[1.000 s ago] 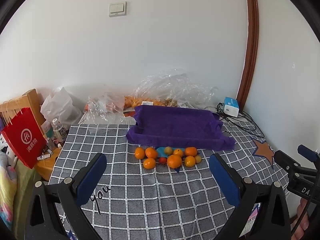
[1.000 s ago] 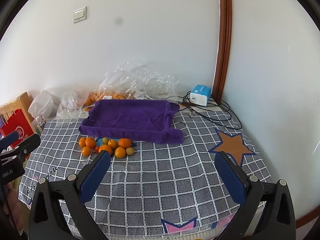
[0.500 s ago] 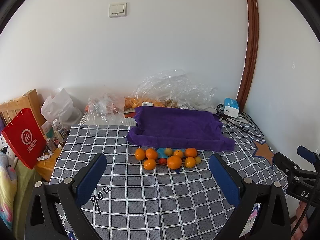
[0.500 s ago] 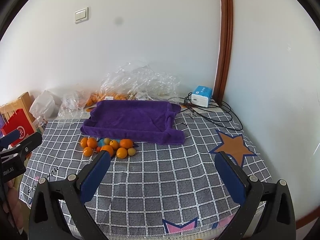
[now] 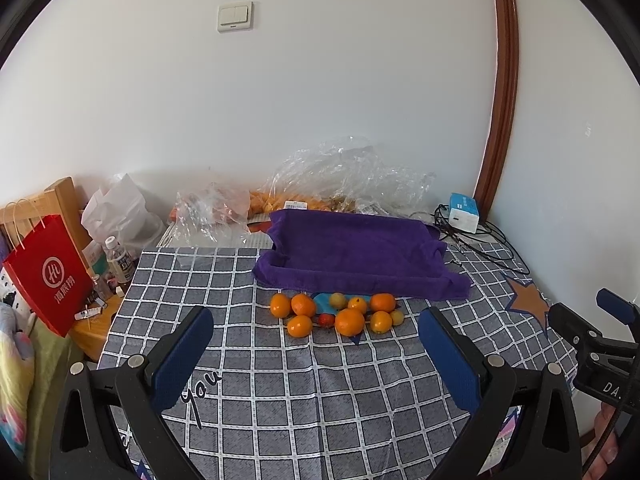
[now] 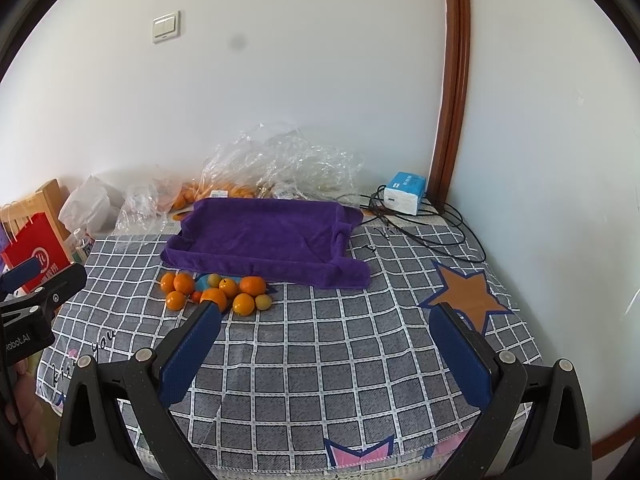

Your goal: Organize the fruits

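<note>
A cluster of several oranges [image 5: 350, 321] with smaller yellow fruits and one red fruit lies on the checked tablecloth [image 5: 304, 392], just in front of a purple towel-lined tray [image 5: 352, 252]. The cluster also shows in the right wrist view [image 6: 214, 296], as does the tray [image 6: 260, 236]. My left gripper [image 5: 316, 344] is open and empty, held above the table in front of the fruit. My right gripper [image 6: 324, 340] is open and empty, to the right of the fruit.
Clear plastic bags [image 5: 344, 176] holding more oranges lie behind the tray against the wall. A blue-white box [image 6: 404, 193] and black cables [image 6: 432, 236] sit at the back right. A red paper bag [image 5: 48, 276], bottles and a white bag stand left of the table.
Both grippers have drifted slightly; the fruit and tray sit marginally lower in the views. Nothing was grasped or moved.
</note>
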The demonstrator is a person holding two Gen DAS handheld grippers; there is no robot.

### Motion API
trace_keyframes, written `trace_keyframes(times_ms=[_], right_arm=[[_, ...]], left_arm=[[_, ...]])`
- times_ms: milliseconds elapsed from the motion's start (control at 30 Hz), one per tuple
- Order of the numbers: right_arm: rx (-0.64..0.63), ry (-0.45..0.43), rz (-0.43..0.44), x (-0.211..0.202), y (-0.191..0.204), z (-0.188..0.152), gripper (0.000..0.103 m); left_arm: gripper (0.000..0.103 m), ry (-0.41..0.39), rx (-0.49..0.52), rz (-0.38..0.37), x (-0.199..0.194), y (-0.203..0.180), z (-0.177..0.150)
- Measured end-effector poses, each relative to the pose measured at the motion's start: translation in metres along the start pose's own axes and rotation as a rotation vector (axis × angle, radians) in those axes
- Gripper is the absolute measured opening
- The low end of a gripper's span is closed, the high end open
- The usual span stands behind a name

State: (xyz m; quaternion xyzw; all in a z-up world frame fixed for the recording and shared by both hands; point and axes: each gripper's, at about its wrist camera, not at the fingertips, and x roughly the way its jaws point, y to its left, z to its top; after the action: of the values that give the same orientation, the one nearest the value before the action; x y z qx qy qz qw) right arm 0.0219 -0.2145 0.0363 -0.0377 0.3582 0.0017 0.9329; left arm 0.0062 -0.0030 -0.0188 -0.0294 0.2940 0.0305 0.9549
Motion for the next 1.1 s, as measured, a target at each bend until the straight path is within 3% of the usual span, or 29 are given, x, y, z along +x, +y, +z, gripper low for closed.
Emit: trace_keyframes(times_ms=[767, 1100], right_arm=[[-0.005, 0.001, 0.008, 0.01, 0.001, -0.001, 0.103], [-0.014, 0.002, 0.028, 0.038, 0.004, -0.006, 0.103]], left_arm=[[0.103, -0.011, 0.0, 0.002, 0.003, 0.001, 0.0], [0.103, 0.014, -0.026, 0.038, 0.033, 0.013, -0.001]])
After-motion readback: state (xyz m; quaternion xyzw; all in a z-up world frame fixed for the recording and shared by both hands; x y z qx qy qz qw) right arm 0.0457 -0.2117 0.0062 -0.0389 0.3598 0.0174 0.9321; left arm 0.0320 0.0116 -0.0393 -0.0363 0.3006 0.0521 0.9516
